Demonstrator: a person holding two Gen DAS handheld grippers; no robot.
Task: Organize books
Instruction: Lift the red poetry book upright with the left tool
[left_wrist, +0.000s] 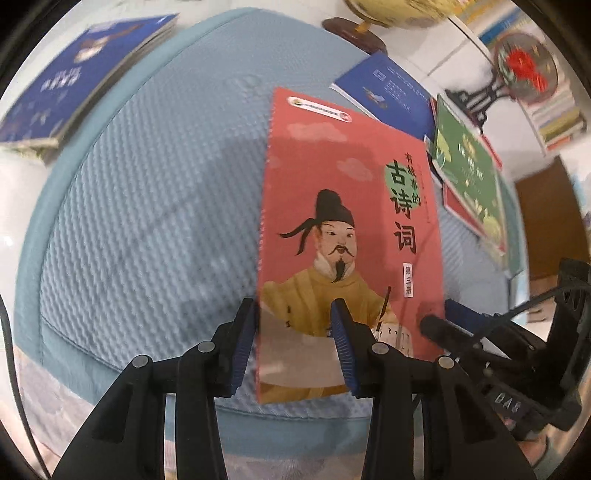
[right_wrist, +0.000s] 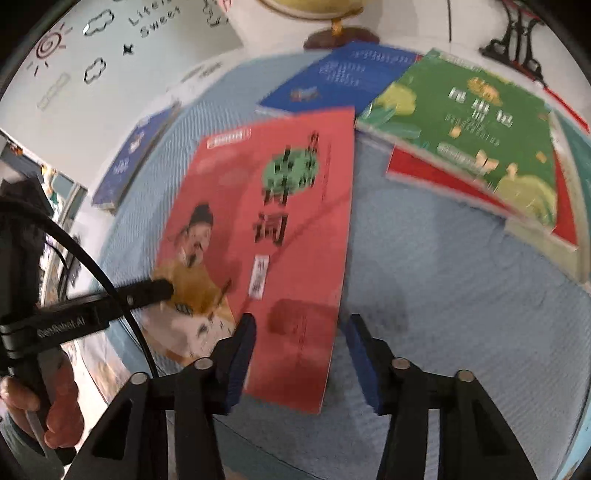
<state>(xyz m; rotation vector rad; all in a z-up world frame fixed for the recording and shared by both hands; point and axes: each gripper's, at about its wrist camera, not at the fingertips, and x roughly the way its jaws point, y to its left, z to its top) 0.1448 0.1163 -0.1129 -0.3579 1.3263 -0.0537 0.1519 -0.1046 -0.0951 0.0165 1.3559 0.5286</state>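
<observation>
Left wrist view: flat, glossy red book (left_wrist: 351, 206) lying on ribbed blue quilted mat (left_wrist: 147, 221); left gripper (left_wrist: 295, 347), black with ridged blue fingers (left_wrist: 242, 347), partly open astride its lower left corner, grip not discernible. Right wrist view: right gripper (right_wrist: 299, 358) partly open over the same cover's lower right corner, pads apart from it; green book (right_wrist: 472, 129) stacked beyond, well apart.

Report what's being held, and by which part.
The left gripper pinches the red book at its spine edge, near the bottom corner. The right gripper holds nothing.
</observation>
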